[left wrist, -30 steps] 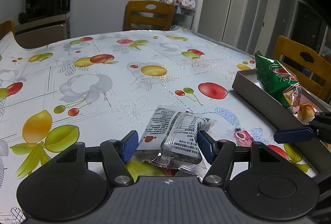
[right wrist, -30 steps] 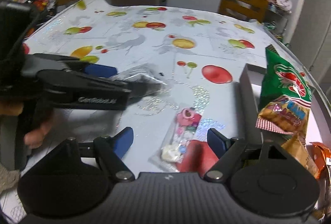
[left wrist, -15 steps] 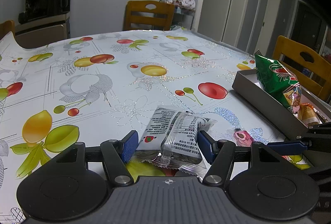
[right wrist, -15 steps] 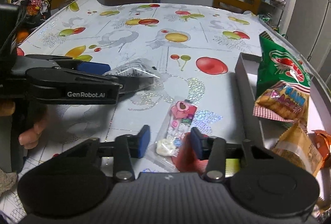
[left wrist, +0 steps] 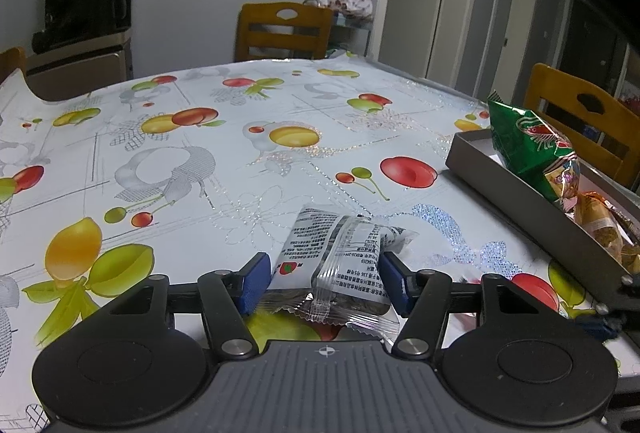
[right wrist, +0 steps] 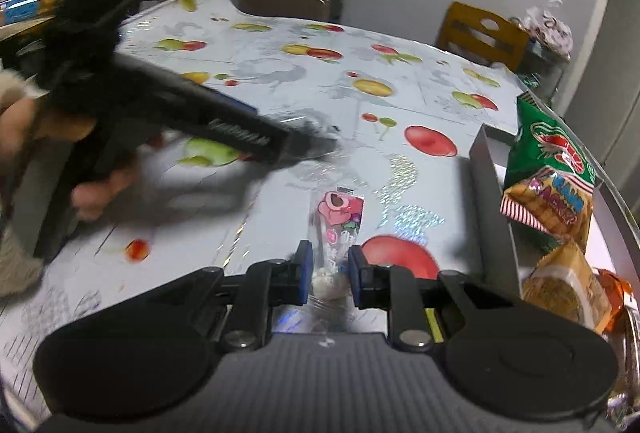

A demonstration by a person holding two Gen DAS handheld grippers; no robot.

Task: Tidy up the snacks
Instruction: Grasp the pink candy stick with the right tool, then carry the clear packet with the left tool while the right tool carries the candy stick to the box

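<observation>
While its blue pads press in on both sides of a clear candy packet (right wrist: 338, 229) with a pink flower print, the right gripper (right wrist: 329, 273) has just been closing, its jaws now drawn narrow and pinching the packet's near end. The rest of the packet lies flat on the fruit-patterned tablecloth (right wrist: 404, 101), just left of the grey box (right wrist: 482, 185).

The left gripper (left wrist: 323, 281) stands about half open around a silver snack packet (left wrist: 340, 257) with black print. Both blue pads sit against the packet's sides, so it is clasped, and its jaws have closed a little further within the last half second. In the right wrist view that gripper and the hand (right wrist: 92, 189) carrying it are blurred.

The grey box (left wrist: 532, 205) rests at the right edge of the table, holding a green bag (left wrist: 520, 149), a cracker pack (right wrist: 548, 209) leaning against it, and an orange-brown packet (right wrist: 568, 289) nearer the camera.

Compared with a second ago, the right jaws were spread wide on either side of the candy packet; now they are clenched on it. The silver packet sits where it was between the left pads. The right gripper's blue fingertip, then seen by the box wall in the left wrist view, now shows lower, at the frame's right edge.
</observation>
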